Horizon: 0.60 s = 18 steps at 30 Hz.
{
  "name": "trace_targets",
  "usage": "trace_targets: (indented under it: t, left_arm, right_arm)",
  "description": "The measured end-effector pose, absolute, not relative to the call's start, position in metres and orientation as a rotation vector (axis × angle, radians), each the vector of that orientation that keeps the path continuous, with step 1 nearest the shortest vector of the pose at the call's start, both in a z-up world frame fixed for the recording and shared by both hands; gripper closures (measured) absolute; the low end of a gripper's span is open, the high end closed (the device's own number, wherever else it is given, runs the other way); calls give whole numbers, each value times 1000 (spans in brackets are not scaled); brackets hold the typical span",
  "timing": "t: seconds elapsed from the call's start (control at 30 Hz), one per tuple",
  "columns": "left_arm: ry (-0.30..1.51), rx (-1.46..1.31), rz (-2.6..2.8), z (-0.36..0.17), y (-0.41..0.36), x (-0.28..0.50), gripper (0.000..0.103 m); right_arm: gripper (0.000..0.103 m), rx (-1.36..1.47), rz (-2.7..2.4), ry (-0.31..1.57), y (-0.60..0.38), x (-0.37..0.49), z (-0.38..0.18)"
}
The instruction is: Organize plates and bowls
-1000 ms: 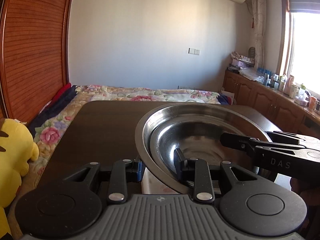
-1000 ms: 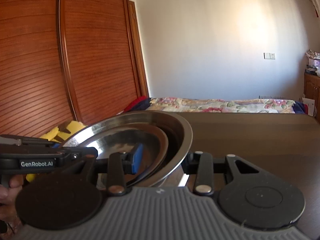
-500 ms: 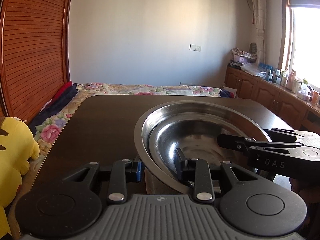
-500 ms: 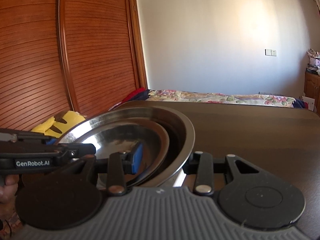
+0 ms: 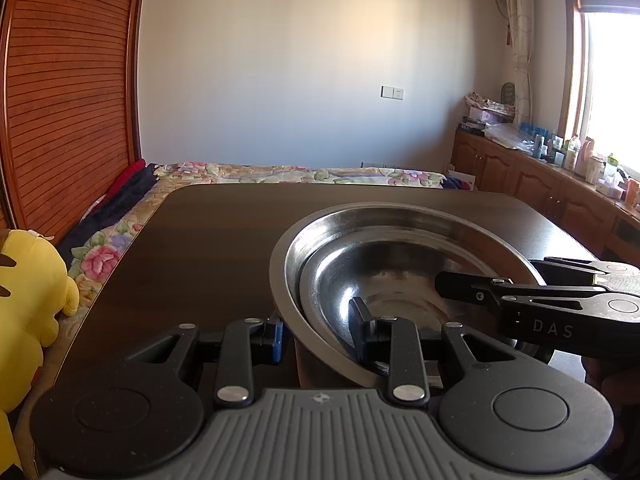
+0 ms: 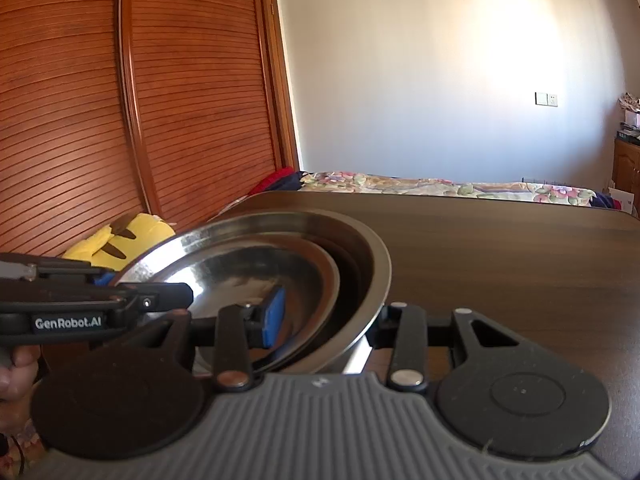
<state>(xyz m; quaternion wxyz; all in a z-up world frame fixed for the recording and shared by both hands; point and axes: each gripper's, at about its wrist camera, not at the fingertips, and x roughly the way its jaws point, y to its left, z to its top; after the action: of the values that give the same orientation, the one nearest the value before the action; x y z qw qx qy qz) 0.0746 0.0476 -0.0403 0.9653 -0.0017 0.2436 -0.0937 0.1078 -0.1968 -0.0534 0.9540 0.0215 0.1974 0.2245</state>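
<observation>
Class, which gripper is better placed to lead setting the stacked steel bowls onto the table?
Probably right: the right gripper straddles the rim of the stacked steel bowls with broad bare table beside it; the left gripper works nearer the table edge.

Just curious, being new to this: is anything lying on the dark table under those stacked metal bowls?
Nothing visible does. The stacked metal bowls, straddled at the rim by both tools, hang over bare dark table; the patch directly beneath them is hidden.

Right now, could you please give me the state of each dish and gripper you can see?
Large steel bowl: held above the table, tilted, smaller one nested inside.
Smaller steel bowl: nested, tilted.
Left gripper: clamped across the bowls' near rim.
Right gripper: clamped across the opposite rim.
</observation>
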Motion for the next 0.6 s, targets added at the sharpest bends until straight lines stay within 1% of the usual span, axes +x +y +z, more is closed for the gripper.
trace_targets:
  t: [0.03,0.07,0.1,0.13,0.17,0.2,0.27,0.33,0.37,0.43,0.47,0.53,0.6]
  left_arm:
    - [493,-4,-189,-40,48,75,70]
    - [493,-5,-189,-40,48,75,70]
    - [493,-7,-188,-40,49,76,70]
    - [492,-7,-187,-40,49,76,70]
    - [491,-7,-185,-40,49,76,70]
    - [490,-6,-183,-40,49,76,69]
    - [487,3,-169,-40,47,74,63]
    - [481,7,-159,-38,46,72,50]
    - [477,6,-157,-38,46,70,47]
    - [467,10,-146,-36,46,68,30]
    - [458,14,-141,-35,45,66,26]
    - [434,17,-132,-32,45,62,10]
    - [417,17,-127,-29,45,59,4]
  right_arm:
    - [56,43,457,403,-197,108,-54]
    - [47,41,455,401,-197,107,-53]
    - [41,36,449,394,-197,106,-53]
    - [32,29,443,385,-197,105,-52]
    - [27,22,438,377,-197,103,-51]
    - [26,20,433,374,-198,103,-51]
    - [25,22,422,367,-200,102,-49]
    - [23,25,413,362,-203,101,-47]
    - [22,26,409,355,-204,99,-45]
    - [21,25,400,344,-206,97,-43]
    - [20,26,396,337,-207,95,-41]
    - [17,21,388,323,-210,92,-38]
    - [12,10,378,302,-212,87,-35]
